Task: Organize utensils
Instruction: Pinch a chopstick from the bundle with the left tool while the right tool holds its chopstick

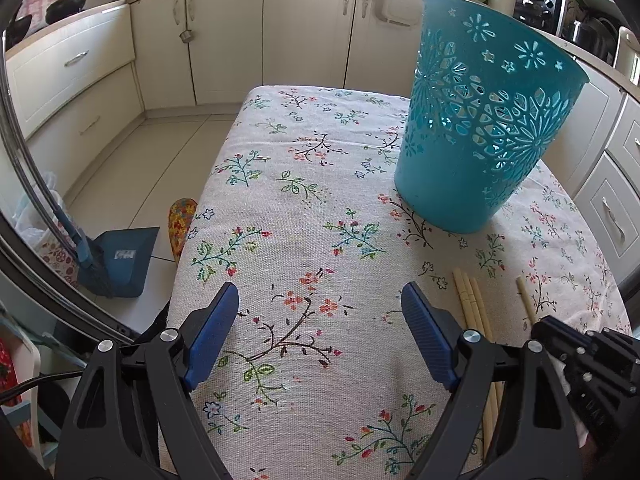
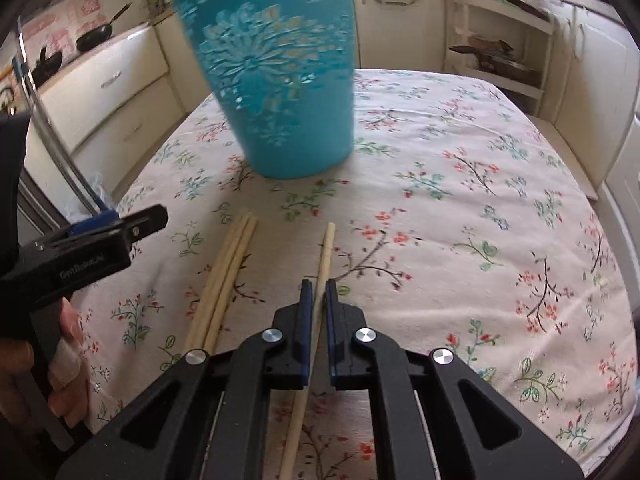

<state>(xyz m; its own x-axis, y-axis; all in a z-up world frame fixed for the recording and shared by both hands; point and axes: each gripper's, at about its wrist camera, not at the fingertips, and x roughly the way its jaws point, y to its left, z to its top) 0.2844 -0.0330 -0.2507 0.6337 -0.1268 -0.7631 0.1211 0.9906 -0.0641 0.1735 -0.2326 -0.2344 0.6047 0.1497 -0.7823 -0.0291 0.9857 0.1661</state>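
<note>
A tall teal cut-out basket (image 1: 488, 120) (image 2: 276, 80) stands upright on the flowered tablecloth (image 1: 304, 200). In front of it lie pale wooden chopsticks. A bundle of three (image 1: 470, 300) (image 2: 230, 272) rests side by side on the cloth. My right gripper (image 2: 319, 292) is shut on a separate single chopstick (image 2: 327, 248) (image 1: 526, 300), whose tip points toward the basket. Left of the bundle, my left gripper (image 1: 320, 292) hovers open over bare cloth with nothing between its fingers. It appears in the right wrist view (image 2: 152, 220), held by a hand.
A blue dustpan and broom (image 1: 120, 260) sit on the tiled floor left of the table. Cream cabinets (image 1: 224, 40) ring the room, with black pans (image 1: 68, 4) on the counter. An open shelf unit (image 2: 500, 52) stands beyond the table's far right corner.
</note>
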